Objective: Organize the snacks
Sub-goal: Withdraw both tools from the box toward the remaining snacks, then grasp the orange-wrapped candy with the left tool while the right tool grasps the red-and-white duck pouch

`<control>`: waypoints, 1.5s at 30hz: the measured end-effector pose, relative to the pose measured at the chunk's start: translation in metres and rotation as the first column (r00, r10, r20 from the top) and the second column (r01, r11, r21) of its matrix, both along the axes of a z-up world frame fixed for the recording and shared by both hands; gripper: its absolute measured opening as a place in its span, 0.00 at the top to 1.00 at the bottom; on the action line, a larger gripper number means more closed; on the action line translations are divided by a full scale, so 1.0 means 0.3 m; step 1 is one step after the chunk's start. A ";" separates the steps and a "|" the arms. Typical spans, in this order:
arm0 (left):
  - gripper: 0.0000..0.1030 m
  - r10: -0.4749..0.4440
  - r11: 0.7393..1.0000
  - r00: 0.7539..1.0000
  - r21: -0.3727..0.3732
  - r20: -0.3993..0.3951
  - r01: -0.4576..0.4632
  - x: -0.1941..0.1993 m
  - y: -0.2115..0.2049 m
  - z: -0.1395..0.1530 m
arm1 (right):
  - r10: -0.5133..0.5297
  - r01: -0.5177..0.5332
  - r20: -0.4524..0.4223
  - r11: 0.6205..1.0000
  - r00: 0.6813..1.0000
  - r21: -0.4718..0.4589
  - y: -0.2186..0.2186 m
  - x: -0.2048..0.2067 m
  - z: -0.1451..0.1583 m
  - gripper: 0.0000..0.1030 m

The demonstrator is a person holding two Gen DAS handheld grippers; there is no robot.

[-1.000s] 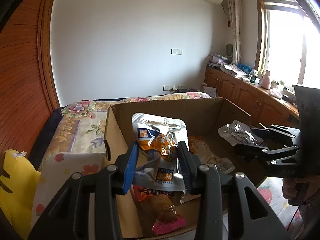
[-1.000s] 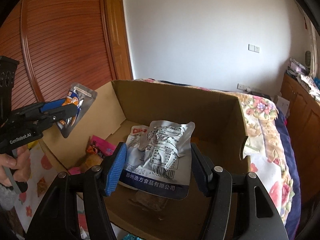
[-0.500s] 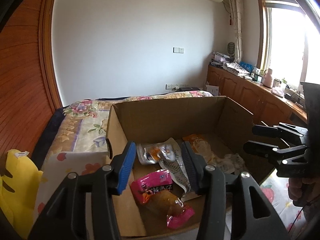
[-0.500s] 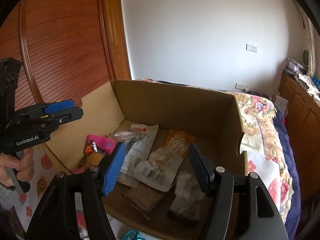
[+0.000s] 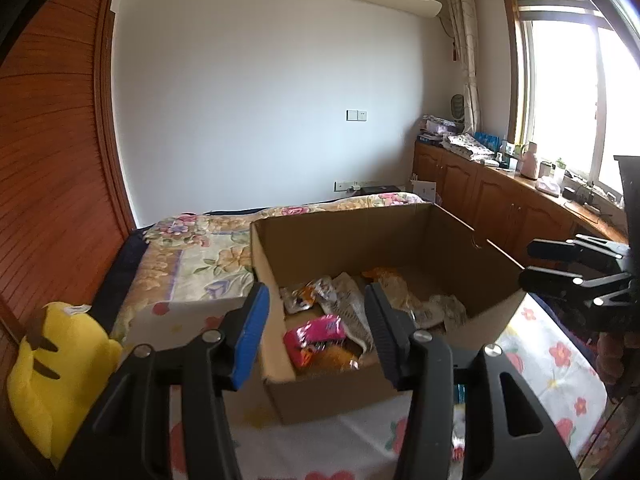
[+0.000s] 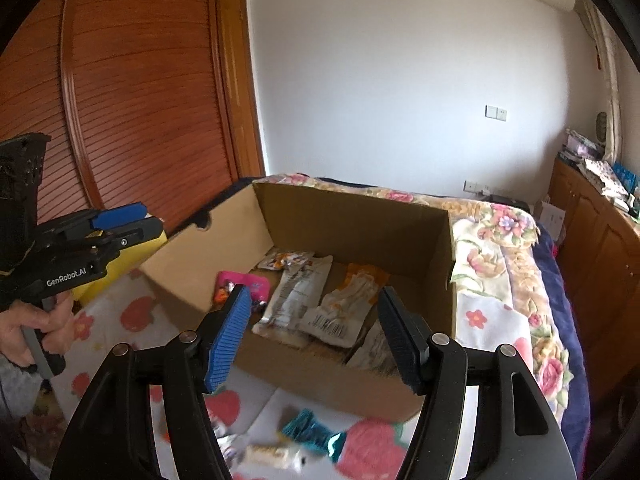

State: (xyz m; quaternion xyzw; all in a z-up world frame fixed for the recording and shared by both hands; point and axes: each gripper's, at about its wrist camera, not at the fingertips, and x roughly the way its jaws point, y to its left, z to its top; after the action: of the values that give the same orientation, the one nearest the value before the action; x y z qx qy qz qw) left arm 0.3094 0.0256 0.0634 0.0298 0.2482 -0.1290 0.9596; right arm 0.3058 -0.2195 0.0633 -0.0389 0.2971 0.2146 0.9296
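Box (image 6: 352,220): open cardboard, standing on the flowered bedspread (image 6: 492,312).

Contents, done so far: several snacks lie flat on the box floor. Pink packet (image 5: 316,330) near the left front corner; silver pouch (image 6: 296,292) beside it; orange-topped pouch (image 6: 348,304) to its right; a small orange-printed pouch (image 6: 286,258) toward the back; further wrappers at the near wall, dim.

Left to do, as judged: loose items lie on the bedspread in front of the box, a teal wrapper (image 6: 312,434) and a pale bar (image 6: 266,454) among them. These likely go in next.

Left gripper (image 5: 316,328): jaws have just been opening, now moderately wide, nothing between them.

Right gripper (image 6: 314,330): jaws moderately wide, empty, above the box's near edge.

Unclear: loose items are motion-blurred and partly behind the right gripper's arms; their count cannot be told. Labels unreadable. The box's near corners are hidden by the fingers. Yellow plush (image 5: 56,364) cut off at the frame edge.
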 end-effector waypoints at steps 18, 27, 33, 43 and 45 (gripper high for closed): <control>0.51 0.017 0.999 0.994 0.053 -0.105 -0.012 -0.210 0.106 -0.171 | 0.020 -0.021 -0.065 1.000 0.998 -0.016 0.074 -0.212 -0.074 0.35; 0.51 0.019 0.996 0.981 0.084 -0.192 -0.003 -0.235 0.131 -0.317 | 0.020 -0.022 -0.112 0.999 0.993 -0.023 0.103 -0.231 -0.155 0.35; 0.51 0.014 0.996 0.971 0.094 -0.238 0.008 -0.231 0.123 -0.377 | 0.036 -0.042 -0.142 0.998 0.989 -0.037 0.132 -0.232 -0.208 0.35; 0.56 -0.001 0.994 0.950 0.102 -0.313 0.034 -0.201 0.124 -0.436 | 0.063 -0.075 -0.197 0.996 0.978 -0.056 0.187 -0.210 -0.304 0.35; 0.57 -0.001 0.993 0.948 0.109 -0.319 0.038 -0.194 0.122 -0.442 | 0.067 -0.081 -0.210 0.995 0.975 -0.058 0.198 -0.205 -0.325 0.35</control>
State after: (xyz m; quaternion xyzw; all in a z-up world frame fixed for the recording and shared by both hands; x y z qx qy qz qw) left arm 0.2511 0.0622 -0.0693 0.0655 0.4063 -0.1272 0.9025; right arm 0.2444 -0.1602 -0.0342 -0.0583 0.3979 0.2421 0.8830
